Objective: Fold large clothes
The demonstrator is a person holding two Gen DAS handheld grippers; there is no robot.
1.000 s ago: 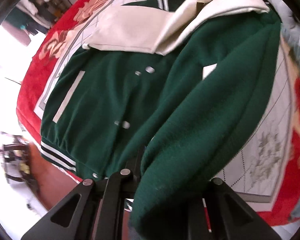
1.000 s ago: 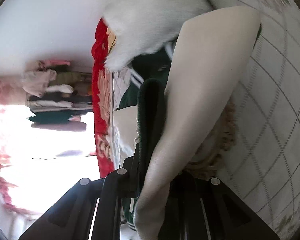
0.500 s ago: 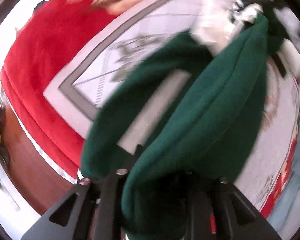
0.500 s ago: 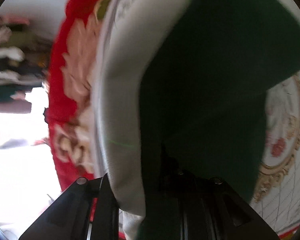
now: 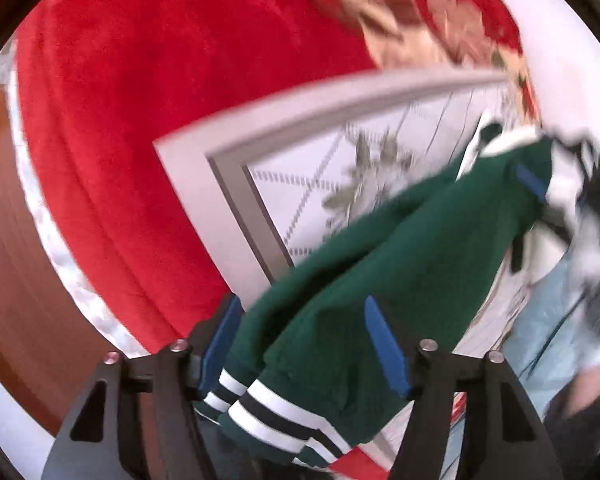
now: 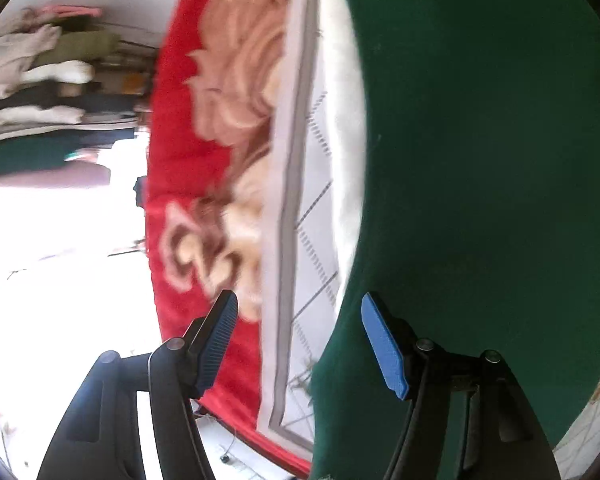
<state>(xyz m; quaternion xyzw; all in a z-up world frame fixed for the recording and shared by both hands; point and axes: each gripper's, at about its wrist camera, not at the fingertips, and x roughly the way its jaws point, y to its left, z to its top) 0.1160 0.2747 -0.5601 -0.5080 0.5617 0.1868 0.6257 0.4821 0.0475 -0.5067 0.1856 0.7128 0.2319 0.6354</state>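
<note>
A dark green varsity jacket point(image 5: 404, 264) with white sleeves and a striped hem lies on the red and white flowered bedspread point(image 5: 160, 120). In the left wrist view my left gripper point(image 5: 304, 344) is open, its blue pads apart, with the jacket's striped hem point(image 5: 268, 404) lying loose between the fingers. In the right wrist view my right gripper point(image 6: 300, 344) is open too. The green jacket point(image 6: 480, 200) fills the right half, and its edge lies against the right finger point(image 6: 384, 348). The other gripper point(image 5: 596, 200) shows blurred at the jacket's far end.
The bed's red edge point(image 5: 80, 208) drops to a brown wooden floor point(image 5: 16, 280) on the left. A rack of hanging clothes point(image 6: 48, 100) stands beyond the bed by a bright window. A person's light blue jeans point(image 5: 548, 320) show at the right.
Both grippers were shut on jacket fabric and carried it across the bed. Both have now opened and let the fabric go; the jacket lies folded over.
</note>
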